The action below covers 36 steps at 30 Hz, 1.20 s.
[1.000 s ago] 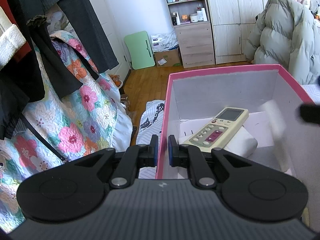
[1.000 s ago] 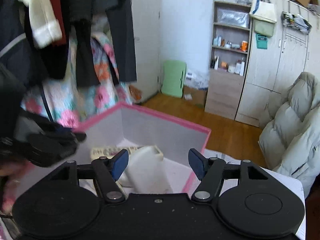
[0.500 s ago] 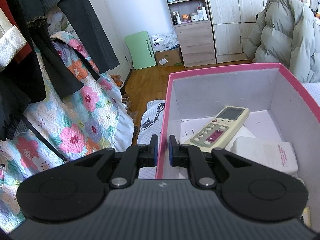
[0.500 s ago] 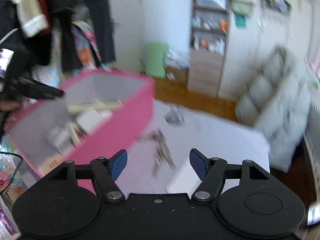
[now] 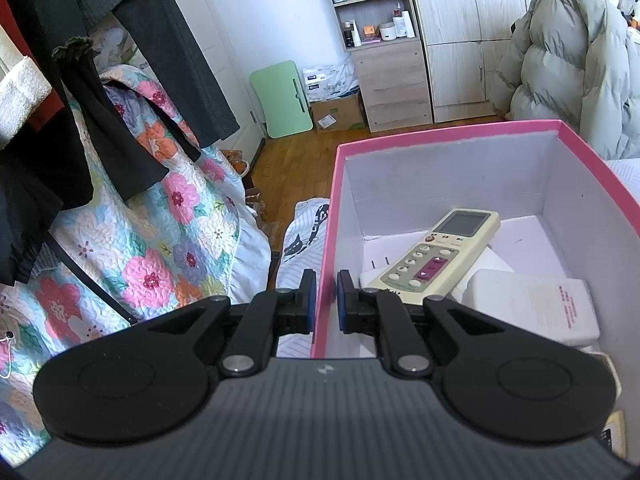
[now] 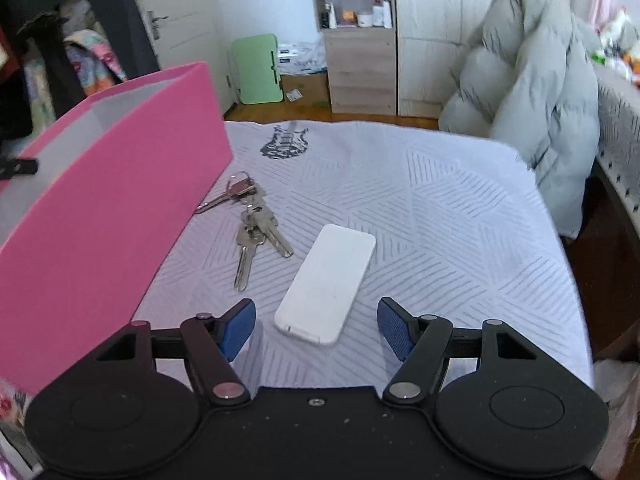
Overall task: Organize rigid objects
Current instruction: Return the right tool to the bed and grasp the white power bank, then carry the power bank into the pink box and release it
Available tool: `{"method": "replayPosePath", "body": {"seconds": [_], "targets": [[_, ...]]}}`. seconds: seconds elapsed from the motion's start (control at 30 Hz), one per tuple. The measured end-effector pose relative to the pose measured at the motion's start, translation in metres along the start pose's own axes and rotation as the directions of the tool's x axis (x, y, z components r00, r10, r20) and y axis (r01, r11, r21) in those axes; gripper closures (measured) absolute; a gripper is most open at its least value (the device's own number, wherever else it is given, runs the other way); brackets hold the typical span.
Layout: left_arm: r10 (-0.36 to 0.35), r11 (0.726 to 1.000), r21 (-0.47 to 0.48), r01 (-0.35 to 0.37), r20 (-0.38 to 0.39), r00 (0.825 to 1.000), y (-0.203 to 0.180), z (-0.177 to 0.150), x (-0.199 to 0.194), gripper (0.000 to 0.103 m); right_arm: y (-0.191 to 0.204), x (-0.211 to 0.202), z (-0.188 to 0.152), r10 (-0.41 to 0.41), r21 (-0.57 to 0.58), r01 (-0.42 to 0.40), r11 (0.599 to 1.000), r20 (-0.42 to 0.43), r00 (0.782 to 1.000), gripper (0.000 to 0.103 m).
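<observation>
Closest in, the right tongs [image 6: 316,326] are spread wide with nothing between the pads, hanging just short of the white slab [image 6: 326,283], a flat phone-shaped thing lying near the front edge of the bed [image 6: 460,216], with its near end sitting about level with the gap. Just past it toward the left edge is a bunch of keys [image 6: 252,224], right beside the slab but not touching, with one key almost against the pink box [image 6: 120,200].

On the other side, the left tongs [image 5: 325,300] are pinched together on the box's near wall, one pad outside and one inside, holding it steady. Inside the box there's already a remote [image 5: 440,256] resting tilted on a white block [image 5: 532,304].

My guess is the slab goes in next. Stuff that could bite: it's thin and flat on soft fabric, so the pads could skate over the top or bunch up the cover instead of getting under the edges. Come in a bit off to the left and you snag the keys. And dropping it in on that tilted remote could knock things around.
</observation>
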<state>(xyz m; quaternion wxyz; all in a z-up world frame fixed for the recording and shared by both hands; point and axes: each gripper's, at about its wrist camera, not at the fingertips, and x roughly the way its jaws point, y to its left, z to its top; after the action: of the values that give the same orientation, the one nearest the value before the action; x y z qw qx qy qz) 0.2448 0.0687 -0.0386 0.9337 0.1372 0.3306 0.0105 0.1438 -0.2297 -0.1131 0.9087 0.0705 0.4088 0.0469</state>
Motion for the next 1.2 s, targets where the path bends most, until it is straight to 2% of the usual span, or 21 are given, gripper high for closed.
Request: {"method": "replayPosePath", "body": {"seconds": [0.23,0.3,0.33,0.37,0.57,0.8,1.0,1.1,1.2], "targets": [[-0.007,1.000,0.002,0.007,0.003,1.000,-0.001,0.001,0.000,0.093,0.014,0.019,0.008,-0.074,-0.079,0.078,0.994,0.054,0.996,0.028],[-0.010,1.000,0.000,0.010,0.003,1.000,-0.001,0.000,-0.001,0.093,0.014,0.018,0.008,-0.066,-0.093,0.071,0.993,0.059,0.996,0.038],[-0.009,1.000,0.003,0.009,0.003,1.000,0.000,0.001,-0.001,0.092,0.013,0.016,0.008,-0.049,-0.088,0.054,0.995,0.057,0.997,0.049],[-0.008,1.000,0.006,0.008,0.003,1.000,0.000,0.000,-0.001,0.092,0.012,0.014,0.009,-0.054,-0.079,0.059,0.995,0.060,0.997,0.056],[-0.009,1.000,0.006,0.009,0.003,1.000,0.000,0.000,-0.001,0.092,0.003,0.001,0.006,-0.018,0.021,0.015,1.000,0.114,0.993,0.058],[-0.007,1.000,0.008,0.007,0.002,1.000,0.001,0.000,-0.002,0.092,0.020,-0.027,0.004,-0.028,-0.012,0.031,0.999,0.214,0.976,0.059],[-0.007,1.000,0.006,0.007,0.002,1.000,0.000,0.000,-0.002,0.092,0.039,-0.063,0.014,0.053,-0.069,-0.034,0.997,0.295,0.954,0.059],[-0.006,1.000,0.006,0.006,0.001,1.000,0.001,0.000,-0.003,0.092,0.051,-0.085,0.023,0.104,-0.104,-0.073,0.992,0.345,0.933,0.059],[-0.007,1.000,0.005,0.007,0.002,1.000,0.002,0.000,-0.003,0.092,0.065,-0.106,0.031,0.188,-0.148,-0.142,0.979,0.374,0.908,0.059]]}}
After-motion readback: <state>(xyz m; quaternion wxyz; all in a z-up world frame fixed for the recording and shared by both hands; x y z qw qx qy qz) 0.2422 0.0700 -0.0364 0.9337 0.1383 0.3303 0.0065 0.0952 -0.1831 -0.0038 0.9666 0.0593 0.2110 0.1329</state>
